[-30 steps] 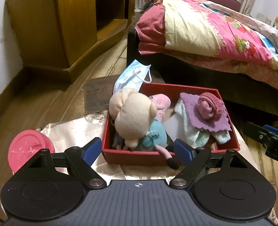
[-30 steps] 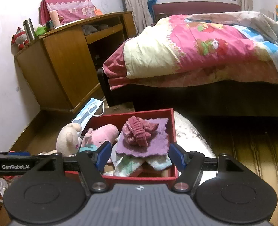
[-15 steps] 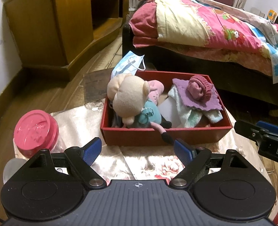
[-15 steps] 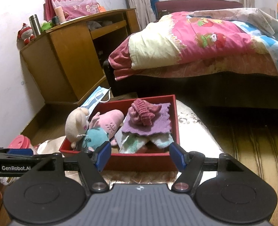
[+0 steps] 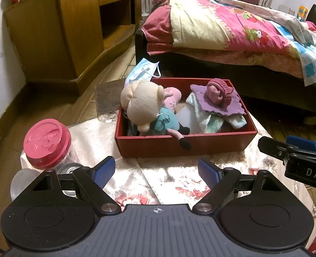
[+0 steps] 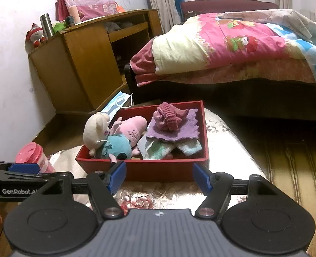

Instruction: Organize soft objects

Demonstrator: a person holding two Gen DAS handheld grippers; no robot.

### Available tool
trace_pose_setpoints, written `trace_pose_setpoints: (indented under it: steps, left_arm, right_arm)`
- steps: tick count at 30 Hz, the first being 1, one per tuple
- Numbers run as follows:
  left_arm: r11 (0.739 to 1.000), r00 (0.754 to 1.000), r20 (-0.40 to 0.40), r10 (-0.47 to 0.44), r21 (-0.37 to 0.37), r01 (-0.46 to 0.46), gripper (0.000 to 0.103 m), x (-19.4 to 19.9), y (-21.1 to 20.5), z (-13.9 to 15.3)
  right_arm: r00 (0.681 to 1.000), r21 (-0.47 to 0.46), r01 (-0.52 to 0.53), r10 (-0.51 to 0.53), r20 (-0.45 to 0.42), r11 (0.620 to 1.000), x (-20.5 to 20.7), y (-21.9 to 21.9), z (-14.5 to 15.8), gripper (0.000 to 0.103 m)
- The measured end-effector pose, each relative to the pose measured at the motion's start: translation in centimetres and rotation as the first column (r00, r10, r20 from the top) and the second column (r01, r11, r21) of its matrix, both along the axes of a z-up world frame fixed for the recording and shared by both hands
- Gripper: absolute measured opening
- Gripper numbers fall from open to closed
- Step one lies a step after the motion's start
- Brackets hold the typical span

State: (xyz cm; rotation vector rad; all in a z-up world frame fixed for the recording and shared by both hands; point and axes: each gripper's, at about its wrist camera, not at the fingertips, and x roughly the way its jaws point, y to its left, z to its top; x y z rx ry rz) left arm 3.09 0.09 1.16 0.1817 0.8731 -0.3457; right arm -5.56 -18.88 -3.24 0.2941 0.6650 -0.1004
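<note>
A red box (image 5: 211, 143) (image 6: 158, 169) stands on a small table with a floral cloth (image 5: 168, 177). Inside lie a cream and teal plush toy (image 5: 146, 107) (image 6: 106, 139), a pink plush (image 6: 132, 127), and a purple cloth (image 5: 224, 105) under a rolled maroon knit piece (image 5: 218, 91) (image 6: 167, 117) over pale towels (image 6: 187, 147). A blue face mask (image 5: 143, 71) hangs over the box's far left corner. My left gripper (image 5: 156, 171) is open, short of the box, with nothing between its fingers. My right gripper (image 6: 159, 177) is also open and empty before the box.
A clear jar with a pink lid (image 5: 47, 143) stands at the table's left edge. A wooden cabinet (image 5: 72, 32) is at the back left, and a bed with a pink quilt (image 5: 232, 32) lies behind the table. Wooden floor (image 6: 297, 171) surrounds it.
Both grippers have drawn back from the red box, which now sits farther away in both views. Neither gripper's jaws have changed.
</note>
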Motion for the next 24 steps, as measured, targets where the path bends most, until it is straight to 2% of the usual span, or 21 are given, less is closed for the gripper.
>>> trace_pose_setpoints:
  steps: [20, 24]
  left_arm:
    - [1.000, 0.999, 0.029, -0.014, -0.002, 0.014, 0.084, -3.6, 1.3, 0.2]
    - [1.000, 0.999, 0.033, -0.012, -0.003, 0.012, 0.084, -4.3, 1.7, 0.3]
  right_arm:
    - [1.000, 0.011, -0.017, 0.016, 0.020, 1.000, -3.6, 2.0, 0.2, 0.041]
    - [1.000, 0.007, -0.015, 0.015, 0.021, 1.000, -4.2, 2.4, 0.1, 0.046]
